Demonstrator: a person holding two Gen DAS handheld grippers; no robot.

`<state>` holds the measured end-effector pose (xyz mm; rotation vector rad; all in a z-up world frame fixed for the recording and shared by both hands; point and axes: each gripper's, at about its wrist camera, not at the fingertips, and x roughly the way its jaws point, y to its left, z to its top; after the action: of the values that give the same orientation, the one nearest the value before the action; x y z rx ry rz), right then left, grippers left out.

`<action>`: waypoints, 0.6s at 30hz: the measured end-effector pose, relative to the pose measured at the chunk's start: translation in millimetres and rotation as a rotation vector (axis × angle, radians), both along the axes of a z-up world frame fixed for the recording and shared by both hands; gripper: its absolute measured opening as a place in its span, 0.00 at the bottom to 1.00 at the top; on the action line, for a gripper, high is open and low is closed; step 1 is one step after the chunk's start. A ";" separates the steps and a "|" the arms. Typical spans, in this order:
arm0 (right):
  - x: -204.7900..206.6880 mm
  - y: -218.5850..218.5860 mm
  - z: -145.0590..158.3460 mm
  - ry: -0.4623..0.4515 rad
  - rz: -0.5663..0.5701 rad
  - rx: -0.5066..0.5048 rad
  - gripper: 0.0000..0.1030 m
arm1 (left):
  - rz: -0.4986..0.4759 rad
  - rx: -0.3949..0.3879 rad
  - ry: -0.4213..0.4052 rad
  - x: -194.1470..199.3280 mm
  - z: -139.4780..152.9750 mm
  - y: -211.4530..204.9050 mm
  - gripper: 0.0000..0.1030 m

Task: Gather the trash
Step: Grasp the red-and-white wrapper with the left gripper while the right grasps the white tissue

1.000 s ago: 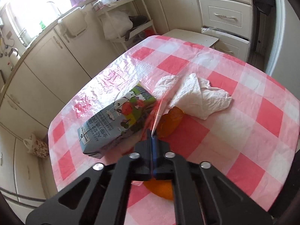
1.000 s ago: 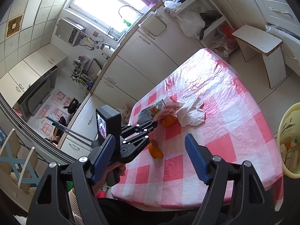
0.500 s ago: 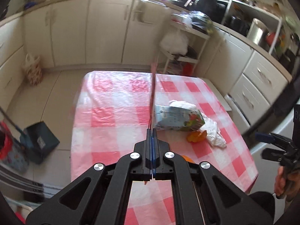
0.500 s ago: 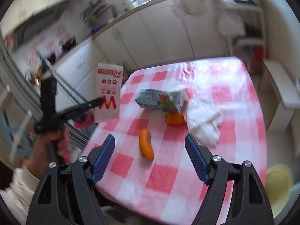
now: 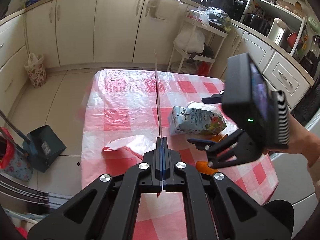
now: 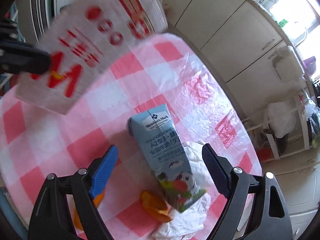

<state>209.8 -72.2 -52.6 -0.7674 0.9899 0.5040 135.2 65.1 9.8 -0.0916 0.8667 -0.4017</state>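
Glossy, crinkled plastic sheeting over a pink-and-white checked tablecloth point(image 5: 124, 108), catching window glare in patches. On it, a smooth printed cardboard milk carton point(image 6: 166, 152), a soft, rumpled white paper towel point(image 6: 198, 160) and waxy orange peel point(image 6: 156, 206); above, a thin translucent plastic bag point(image 6: 84, 56) with red print. Matt black plastic on the right gripper point(image 6: 160, 160), with ribbed blue rubbery pads point(image 6: 106, 164) and bright metal screw heads; glossy cream cabinet doors point(image 5: 116, 26) behind.

A checked pink table point(image 5: 124, 108) bears a milk carton point(image 6: 166, 152), crumpled tissue point(image 6: 197, 158) and orange peels point(image 6: 155, 206).
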 end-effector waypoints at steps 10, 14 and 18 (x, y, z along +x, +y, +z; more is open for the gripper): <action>4.5 -119.8 46.4 0.001 -0.414 0.452 0.84 | 0.004 -0.020 -0.010 -3.6 6.4 11.9 0.01; -5.3 -176.1 19.5 0.036 -0.611 0.423 0.84 | -0.006 -0.015 -0.011 -5.7 7.0 5.8 0.01; -19.0 -169.2 -5.2 0.071 -0.583 0.370 0.84 | -0.010 -0.006 -0.005 -5.2 4.9 1.5 0.01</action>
<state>190.8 -241.4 -57.8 -0.1122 1.0893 0.1930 130.0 66.7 14.7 -0.0920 0.8610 -0.4140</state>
